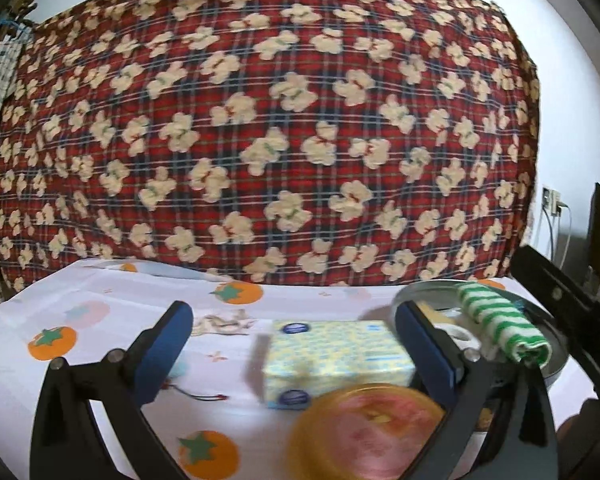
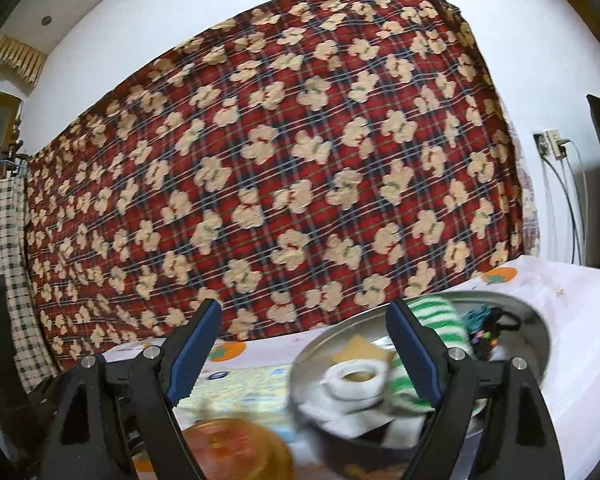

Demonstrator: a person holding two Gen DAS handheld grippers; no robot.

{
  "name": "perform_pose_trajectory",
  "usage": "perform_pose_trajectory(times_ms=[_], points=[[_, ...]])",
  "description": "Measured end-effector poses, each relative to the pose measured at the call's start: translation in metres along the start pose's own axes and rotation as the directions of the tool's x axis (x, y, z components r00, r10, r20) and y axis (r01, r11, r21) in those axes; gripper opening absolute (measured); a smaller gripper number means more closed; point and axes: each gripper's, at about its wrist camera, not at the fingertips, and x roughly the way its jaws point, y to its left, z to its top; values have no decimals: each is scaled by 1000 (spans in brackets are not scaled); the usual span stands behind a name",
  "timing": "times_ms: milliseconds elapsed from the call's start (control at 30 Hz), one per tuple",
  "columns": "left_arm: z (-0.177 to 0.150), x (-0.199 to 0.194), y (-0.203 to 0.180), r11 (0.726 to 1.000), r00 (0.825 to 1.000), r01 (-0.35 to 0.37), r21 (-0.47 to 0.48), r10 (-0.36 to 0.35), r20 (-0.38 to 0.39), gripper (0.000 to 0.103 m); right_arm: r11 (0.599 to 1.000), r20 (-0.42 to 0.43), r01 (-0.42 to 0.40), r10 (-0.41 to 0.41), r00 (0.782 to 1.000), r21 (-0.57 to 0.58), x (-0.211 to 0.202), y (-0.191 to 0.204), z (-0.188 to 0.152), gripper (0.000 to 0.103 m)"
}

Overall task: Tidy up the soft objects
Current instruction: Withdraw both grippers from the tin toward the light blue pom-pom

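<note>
Striped cloth roll point(image 1: 500, 320) lengthwise across basin point(image 1: 556, 364)

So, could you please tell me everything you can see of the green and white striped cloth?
The green and white striped cloth looks like soft, fluffy terry, rolled into a thick tube. It lies across the round metal tray, one end draped over the rim, beside a white roll of tape. Neither gripper touches it; the right gripper hangs close in front, jaws open.

I get soft, even indoor light with faint shadows, heavy fisheye bending and dark corners, and motion blur smearing the near orange container point(image 1: 364, 432).
</note>
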Motion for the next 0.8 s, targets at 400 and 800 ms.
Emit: perform_pose_trajectory(times_ms=[400, 800], points=[[0, 11, 83, 987, 990, -130, -90, 124, -70, 103, 997, -95, -71, 71, 993, 9, 13, 61, -20, 86], [-12, 59, 162, 950, 940, -215, -228, 138, -313, 103, 995, -148, -88, 93, 985, 41, 33, 118, -39, 86]])
